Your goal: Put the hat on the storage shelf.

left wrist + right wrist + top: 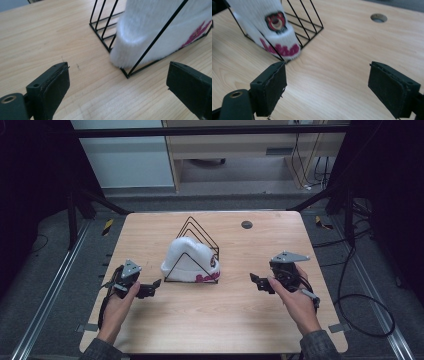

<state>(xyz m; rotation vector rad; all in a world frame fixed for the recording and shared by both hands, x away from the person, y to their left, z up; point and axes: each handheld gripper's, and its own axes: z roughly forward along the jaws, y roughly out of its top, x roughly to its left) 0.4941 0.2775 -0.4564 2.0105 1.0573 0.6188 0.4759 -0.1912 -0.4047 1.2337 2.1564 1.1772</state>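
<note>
While both our hands rest low on the pale wooden tabletop (pixel 210 320), we see the white knitted beanie with pink lettering (pixel 187 260) tucked inside the black wire triangular rack (pixel 197 237) at the middle. Our left tool (pixel 152 289) sits just left of the rack, jaws spread wide and gripping nothing, aimed at the hat's near corner. Our right tool (pixel 257 282) waits farther off on the other side, likewise released, pointing toward the red round badge (pixel 275 22).
</note>
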